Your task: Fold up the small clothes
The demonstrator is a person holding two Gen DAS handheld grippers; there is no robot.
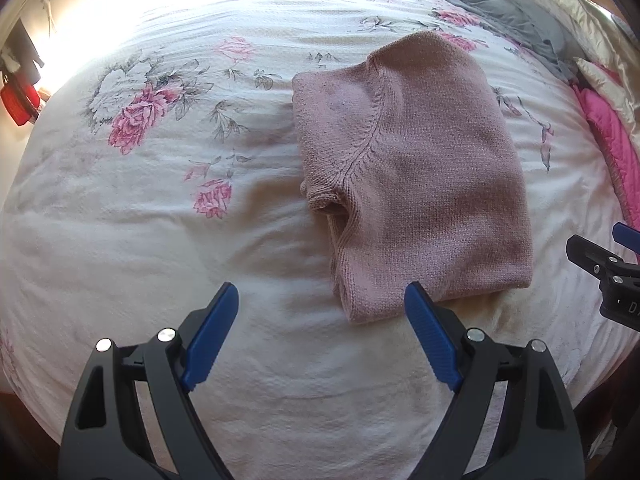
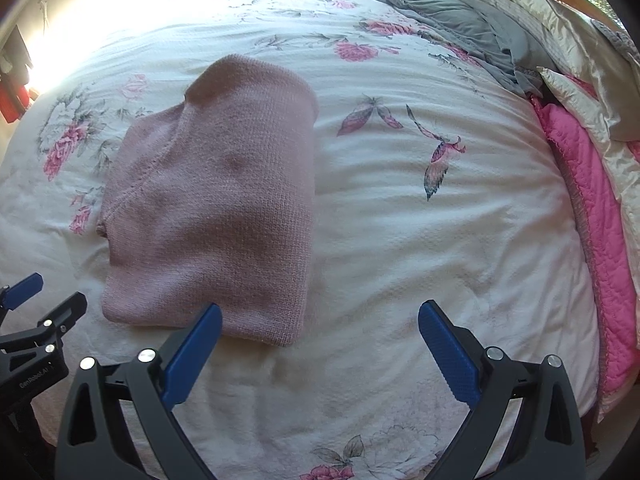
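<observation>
At the far left of your left-wrist view a red object (image 1: pixel 18 106) hangs by the wall, clear of the work. Then comes the floral bedspread (image 1: pixel 168 208), which serves as your folding surface: broad, soft and slightly rumpled, so anything laid on it settles into shallow dips.

Your left gripper (image 1: pixel 320 336) hovers low over the bedspread with its blue pads spread wide and nothing between them; its right pad sits just at the near edge of the garment. The pink knit sweater (image 1: pixel 416 184) lies ahead and slightly to the right, already doubled into a compact block, with a sleeve seam curving across the top layer and a small opening showing at its left side. By the look of it, the fold is close to finished, and you may only need to square the edges.

Your right gripper (image 2: pixel 320 344) is likewise wide apart and empty, its left pad overlapping the sweater's near right corner. Both tools flank the near hem, well placed to pinch it for a last fold.

Further right, a grey blanket (image 2: pixel 460 28), satin pillows (image 2: pixel 560 52) and a bright pink quilt (image 2: pixel 592 208) crowd the bed's edge. They lie well apart from the sweater, with open bedspread between.
</observation>
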